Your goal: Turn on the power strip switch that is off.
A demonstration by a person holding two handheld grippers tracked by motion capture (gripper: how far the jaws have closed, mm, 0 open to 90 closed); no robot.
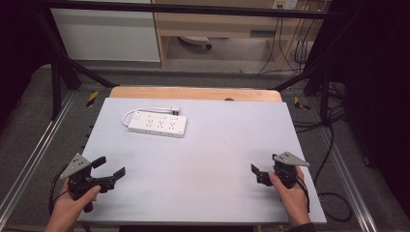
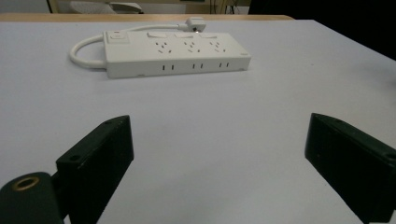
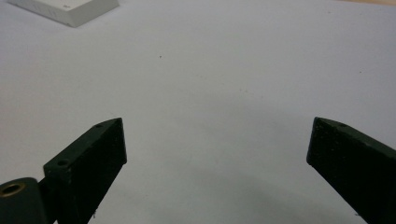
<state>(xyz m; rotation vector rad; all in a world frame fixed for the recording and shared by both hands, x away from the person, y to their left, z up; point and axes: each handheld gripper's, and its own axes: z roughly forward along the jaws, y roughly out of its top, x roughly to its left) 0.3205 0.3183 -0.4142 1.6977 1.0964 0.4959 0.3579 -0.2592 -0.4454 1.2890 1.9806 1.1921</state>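
Observation:
A white power strip point(image 1: 157, 124) lies flat at the back left of the pale table top point(image 1: 217, 145), its short white cable looped round to a plug point(image 1: 174, 110) beside it. In the left gripper view the power strip point(image 2: 175, 52) lies well ahead of the jaws, plug point(image 2: 195, 22) at its far edge. My left gripper point(image 1: 109, 166) is held near the front left corner, open and empty. My right gripper point(image 1: 256, 173) hovers near the front right, open with nothing between its jaws. A corner of the power strip point(image 3: 70, 10) shows at the top left of the right gripper view.
A wooden board edge point(image 1: 193, 93) runs along the table's far side. Black frame bars point(image 1: 63, 63) and loose cables point(image 1: 333, 145) flank the table. A wooden cabinet point(image 1: 217, 24) stands behind.

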